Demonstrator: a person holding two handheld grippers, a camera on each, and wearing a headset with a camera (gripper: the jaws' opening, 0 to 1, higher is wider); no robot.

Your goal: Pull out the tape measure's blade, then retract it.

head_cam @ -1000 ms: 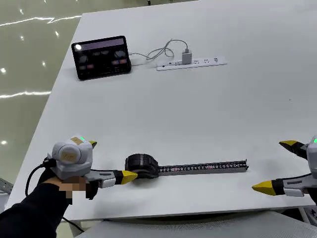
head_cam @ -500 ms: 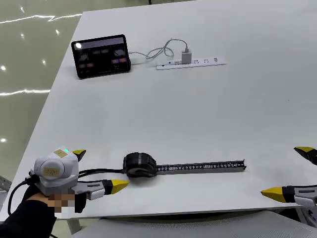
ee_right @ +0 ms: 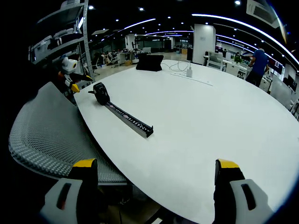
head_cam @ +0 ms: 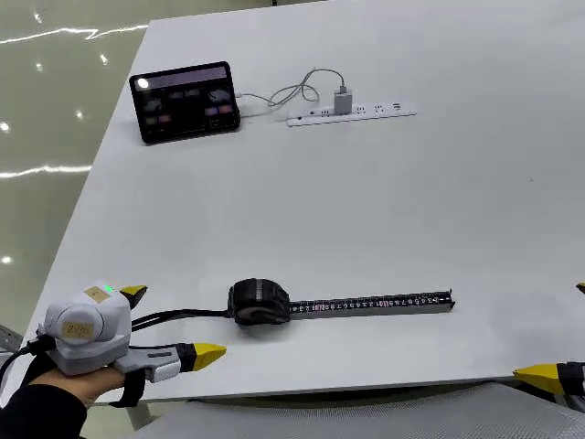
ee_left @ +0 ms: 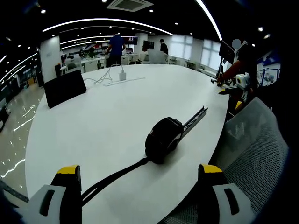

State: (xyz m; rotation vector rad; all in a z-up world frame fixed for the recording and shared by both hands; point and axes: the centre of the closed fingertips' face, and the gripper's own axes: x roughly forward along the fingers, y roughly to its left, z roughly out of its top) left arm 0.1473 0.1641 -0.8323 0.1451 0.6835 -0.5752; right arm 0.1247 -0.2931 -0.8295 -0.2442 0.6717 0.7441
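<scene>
Pale grey left gripper [head_cam: 172, 320] and right gripper [ee_right: 156, 164], both with yellow jaw tips.
The left one's rounded housing carries a green light, a tan label and a black cable [head_cam: 20, 351]; the sleeve [head_cam: 32, 413] is black.

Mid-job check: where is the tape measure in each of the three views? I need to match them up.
Head view: tape measure lower centre-left, near the table's front edge, blade out to the right.
Left gripper view: tape measure at centre, blade pointing away to the upper right.
Right gripper view: tape measure upper left, blade running toward centre.
Shared landmark: dark tablet, upper left in head view, left and top centre in the gripper views.
</scene>
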